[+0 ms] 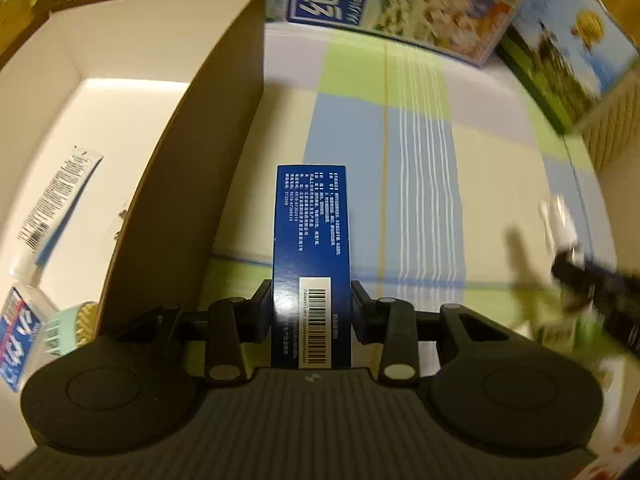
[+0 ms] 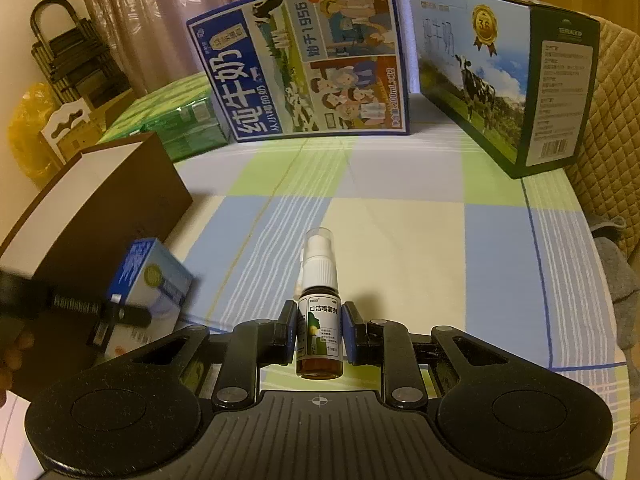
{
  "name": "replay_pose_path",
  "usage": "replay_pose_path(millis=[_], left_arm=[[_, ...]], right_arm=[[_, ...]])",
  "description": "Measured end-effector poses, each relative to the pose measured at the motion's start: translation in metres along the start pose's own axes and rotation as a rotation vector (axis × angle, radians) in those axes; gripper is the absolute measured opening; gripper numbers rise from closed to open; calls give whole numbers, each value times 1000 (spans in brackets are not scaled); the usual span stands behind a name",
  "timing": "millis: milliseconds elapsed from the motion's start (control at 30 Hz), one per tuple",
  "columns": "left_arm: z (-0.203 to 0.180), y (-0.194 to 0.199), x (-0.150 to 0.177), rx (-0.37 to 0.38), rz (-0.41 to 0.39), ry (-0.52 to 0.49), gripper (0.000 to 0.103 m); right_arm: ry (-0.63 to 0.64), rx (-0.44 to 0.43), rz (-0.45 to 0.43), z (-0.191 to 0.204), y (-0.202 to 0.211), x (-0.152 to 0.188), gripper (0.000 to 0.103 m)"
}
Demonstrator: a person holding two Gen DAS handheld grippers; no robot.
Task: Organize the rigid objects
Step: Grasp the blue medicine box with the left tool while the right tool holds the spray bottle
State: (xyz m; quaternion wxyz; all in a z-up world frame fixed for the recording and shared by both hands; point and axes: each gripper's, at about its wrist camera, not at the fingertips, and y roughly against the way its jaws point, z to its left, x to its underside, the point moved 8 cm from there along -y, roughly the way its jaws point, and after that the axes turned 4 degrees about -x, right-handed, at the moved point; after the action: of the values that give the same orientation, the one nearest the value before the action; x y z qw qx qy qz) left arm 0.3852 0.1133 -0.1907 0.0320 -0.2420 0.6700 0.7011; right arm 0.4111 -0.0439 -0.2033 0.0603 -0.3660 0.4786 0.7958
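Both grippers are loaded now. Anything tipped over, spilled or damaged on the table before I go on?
Nothing stands out. The blue box sits squarely in the left gripper, the spray bottle in the right gripper has its cap on, and the checked cloth shows no spill. The storage box stands upright.

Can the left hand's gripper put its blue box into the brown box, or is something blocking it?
Probably yes. The left gripper is shut on the blue box, right beside the brown box, whose top is open. Only its side wall stands between, so the blue box must go over it.
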Motion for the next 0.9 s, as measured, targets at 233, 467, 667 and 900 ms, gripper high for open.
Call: replay_pose_path(millis=[233, 467, 667, 900], left_arm=[[-6, 0, 4, -20, -6, -72, 35], [-9, -3, -2, -42, -47, -126, 34], [-10, 19, -5, -17, -108, -143, 33], [-5, 59, -19, 39, -202, -120, 33]], right_arm=[[4, -1, 4, 5, 3, 2, 20], [3, 6, -5, 8, 13, 4, 20], [7, 8, -16, 15, 23, 3, 20], [38, -2, -43, 38, 34, -9, 20]])
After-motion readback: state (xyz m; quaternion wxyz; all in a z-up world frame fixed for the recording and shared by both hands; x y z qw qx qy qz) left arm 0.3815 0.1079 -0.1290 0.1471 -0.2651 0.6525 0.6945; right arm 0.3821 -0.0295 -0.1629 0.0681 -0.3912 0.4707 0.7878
